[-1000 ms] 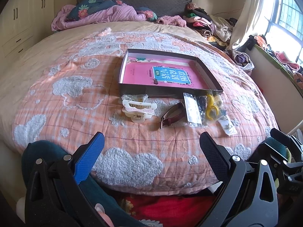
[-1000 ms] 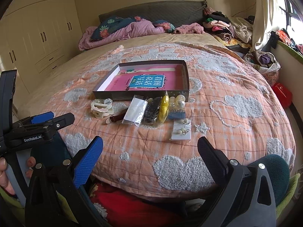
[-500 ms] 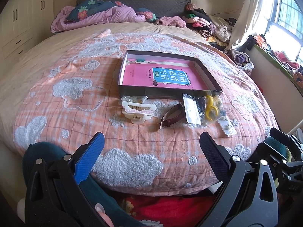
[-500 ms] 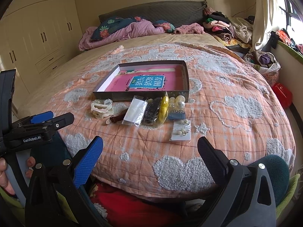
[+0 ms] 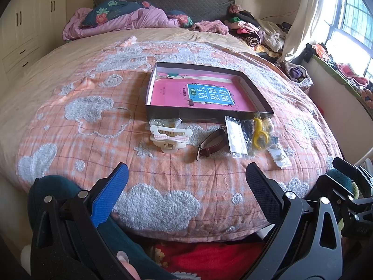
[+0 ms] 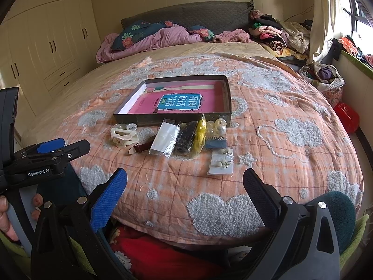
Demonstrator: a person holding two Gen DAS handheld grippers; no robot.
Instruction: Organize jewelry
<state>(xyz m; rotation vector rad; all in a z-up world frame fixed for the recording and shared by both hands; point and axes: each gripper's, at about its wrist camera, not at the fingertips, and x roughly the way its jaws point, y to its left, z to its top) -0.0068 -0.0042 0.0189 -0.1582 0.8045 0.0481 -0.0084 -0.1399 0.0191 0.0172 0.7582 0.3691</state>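
Quilt (image 5: 93, 121) orange, cloud-patterned; wardrobe (image 6: 46, 46) left; window (image 5: 349, 23) right.

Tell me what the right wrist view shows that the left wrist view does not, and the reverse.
Only the right wrist view shows the wardrobe doors, the red bag beside the bed and the hand holding the left gripper. Only the left wrist view shows the window grille. Both show the box with the pink book, the white hair claw and the brown watch.
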